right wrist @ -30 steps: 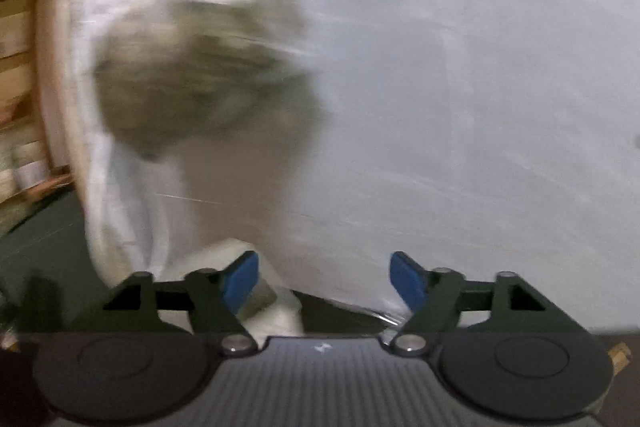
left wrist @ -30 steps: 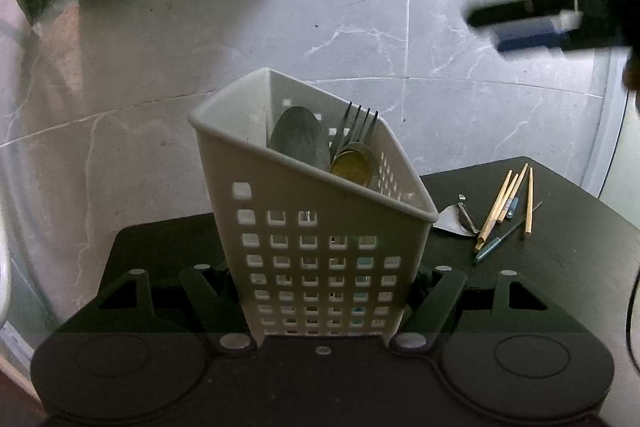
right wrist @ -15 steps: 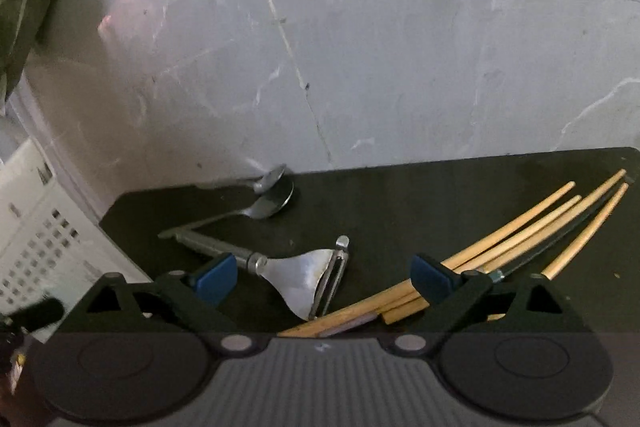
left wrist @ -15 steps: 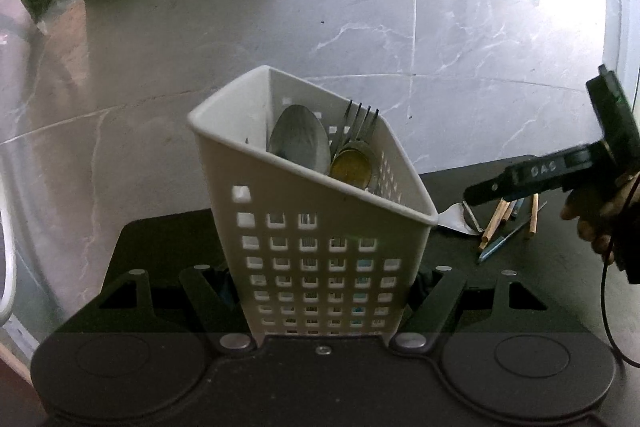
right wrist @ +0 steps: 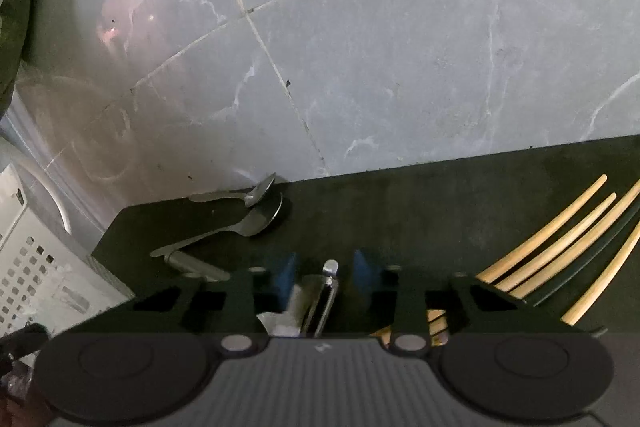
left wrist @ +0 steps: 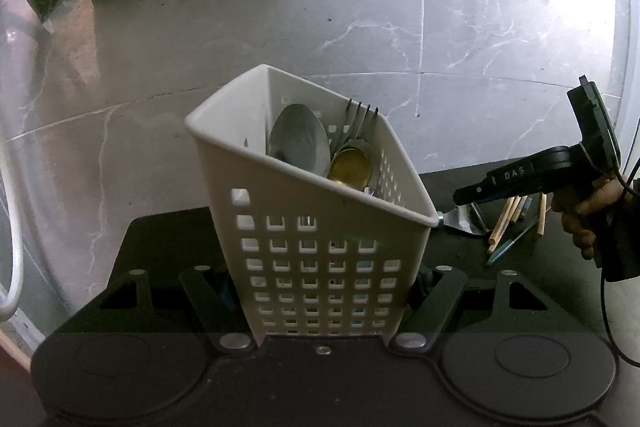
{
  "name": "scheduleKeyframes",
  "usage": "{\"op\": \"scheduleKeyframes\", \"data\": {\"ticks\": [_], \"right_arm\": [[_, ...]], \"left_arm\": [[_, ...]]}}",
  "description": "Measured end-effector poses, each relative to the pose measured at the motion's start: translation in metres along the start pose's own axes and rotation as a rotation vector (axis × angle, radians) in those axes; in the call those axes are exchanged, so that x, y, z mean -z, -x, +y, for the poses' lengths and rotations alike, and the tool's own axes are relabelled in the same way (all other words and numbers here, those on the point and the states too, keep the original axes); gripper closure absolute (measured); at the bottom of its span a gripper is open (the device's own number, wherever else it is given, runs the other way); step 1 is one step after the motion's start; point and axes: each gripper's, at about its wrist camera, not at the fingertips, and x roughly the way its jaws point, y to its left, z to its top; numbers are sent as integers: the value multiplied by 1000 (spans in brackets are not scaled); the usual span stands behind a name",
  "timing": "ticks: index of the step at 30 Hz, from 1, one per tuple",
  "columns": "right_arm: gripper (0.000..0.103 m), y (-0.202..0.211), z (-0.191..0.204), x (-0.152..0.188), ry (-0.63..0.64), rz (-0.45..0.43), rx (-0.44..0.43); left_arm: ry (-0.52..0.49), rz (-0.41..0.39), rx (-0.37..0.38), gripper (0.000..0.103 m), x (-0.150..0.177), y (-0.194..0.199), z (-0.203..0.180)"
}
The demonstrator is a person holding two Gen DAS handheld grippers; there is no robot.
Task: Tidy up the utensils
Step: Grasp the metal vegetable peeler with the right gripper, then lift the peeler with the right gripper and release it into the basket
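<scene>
Left gripper (left wrist: 320, 291): my jaws were clamped on the lower walls of the white perforated caddy (left wrist: 316, 239), one finger on each side, the caddy tilted so its open mouth faced away from me. It stood at the near left part of the black table (left wrist: 460, 259). Inside, bowls and tines up, were a large steel spoon (left wrist: 298, 143), a fork (left wrist: 360, 117) and a brass-coloured spoon (left wrist: 350, 171), all leaning toward the caddy's far right wall.

Right gripper (right wrist: 324, 273): my jaws were closing around the head of the metal peeler (right wrist: 326, 291). The blue pads (right wrist: 287, 273) stood on either side of its blade bar with small gaps visible on both sides, so no contact could be confirmed. The peeler lay near the middle of the table, its handle running off toward the left edge.

Two small steel spoons (right wrist: 256, 215) lay at the far edge of the table, left of centre, bowls touching or overlapping; I could not tell which. Wooden chopsticks (right wrist: 552, 247) lay fanned toward the right edge, with a dark thin stick among them.

From the left view, a hand (left wrist: 588, 211) held the right gripper just above the peeler and chopsticks, to the right of the caddy. Grey marbled floor tiles (left wrist: 360, 7) lay beyond the table.
</scene>
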Motion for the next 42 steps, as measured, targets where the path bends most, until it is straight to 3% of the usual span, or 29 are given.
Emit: {"op": "scheduleKeyframes", "data": {"ticks": [1, 5, 12, 23, 32, 38, 42], "right_arm": [[85, -1, -1, 0, -3, 1, -2], [94, 0, -4, 4, -17, -10, -10], [95, 13, 3, -2, 25, -60, 14], [95, 84, 77, -29, 359, -196, 87], [96, 140, 126, -57, 530, -290, 139], [96, 180, 166, -66, 613, -336, 99], [96, 205, 196, -72, 631, -388, 16]], "left_arm": [[1, 0, 0, 27, 0, 0, 0], [1, 0, 0, 27, 0, 1, 0], [2, -2, 2, 27, 0, 0, 0], [4, -18, 22, 27, 5, 4, 8], [-6, -31, 44, 27, 9, 6, 14], [-12, -40, 57, 27, 12, 8, 17], [-13, -46, 61, 27, 14, 9, 18]]}}
